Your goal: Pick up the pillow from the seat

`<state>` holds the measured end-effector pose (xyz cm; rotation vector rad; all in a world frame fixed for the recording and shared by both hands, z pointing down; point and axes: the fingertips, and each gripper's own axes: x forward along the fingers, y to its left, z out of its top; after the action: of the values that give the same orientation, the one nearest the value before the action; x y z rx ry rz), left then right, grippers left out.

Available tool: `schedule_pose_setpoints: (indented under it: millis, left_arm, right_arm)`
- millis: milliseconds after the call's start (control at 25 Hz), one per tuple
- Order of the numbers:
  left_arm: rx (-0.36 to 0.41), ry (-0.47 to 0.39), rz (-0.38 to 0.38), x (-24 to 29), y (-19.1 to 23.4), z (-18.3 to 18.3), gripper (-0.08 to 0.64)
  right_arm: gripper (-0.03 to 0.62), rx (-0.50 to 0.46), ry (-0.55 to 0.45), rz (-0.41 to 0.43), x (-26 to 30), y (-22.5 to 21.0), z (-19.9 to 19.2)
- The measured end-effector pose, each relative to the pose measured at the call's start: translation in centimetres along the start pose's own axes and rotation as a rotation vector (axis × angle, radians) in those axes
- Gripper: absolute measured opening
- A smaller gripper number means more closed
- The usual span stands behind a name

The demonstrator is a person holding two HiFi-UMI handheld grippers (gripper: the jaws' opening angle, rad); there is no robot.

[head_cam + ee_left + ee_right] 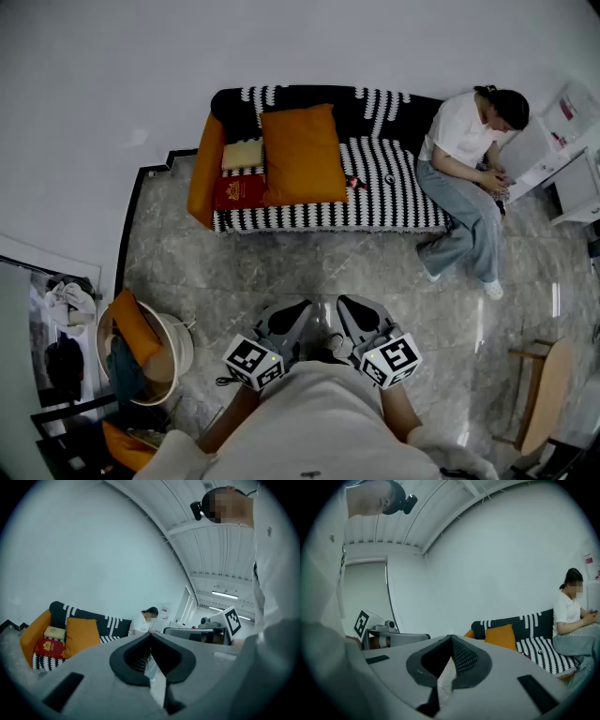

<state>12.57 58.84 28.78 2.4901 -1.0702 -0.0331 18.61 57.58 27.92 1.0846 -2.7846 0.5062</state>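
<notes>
Striped sofa (394, 192) bears orange pillow (302, 155); left gripper (300, 307), right gripper (347, 305) closed.

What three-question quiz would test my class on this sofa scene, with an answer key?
1. True or false: the orange pillow lies on the floor.
2. What occupies the right end of the sofa in the head view? A) a seated person B) a laundry basket C) a red book
3. Fill in the blank: the jaws of the left gripper and the right gripper are both ____, with nothing held between them.

Key: 1 false, as it rests on the sofa against the backrest; 2 A; 3 shut.
</notes>
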Motion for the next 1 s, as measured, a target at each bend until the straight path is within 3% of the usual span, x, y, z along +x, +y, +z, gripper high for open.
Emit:
schedule_pose_setpoints:
  millis: [440, 1000]
  left_arm:
    - [0.029, -0.006, -0.017, -1.1, 4.1, 2.0, 0.012]
    - [0.038, -0.056, 0.038, -7.3, 15.3, 6.0, 0.012]
  right_arm:
    - [0.008, 0.003, -0.052, -0.015, 4.3, 1.1, 1.8]
    - [0.008, 0.013, -0.032, 0.024, 16.5, 6.4, 2.9]
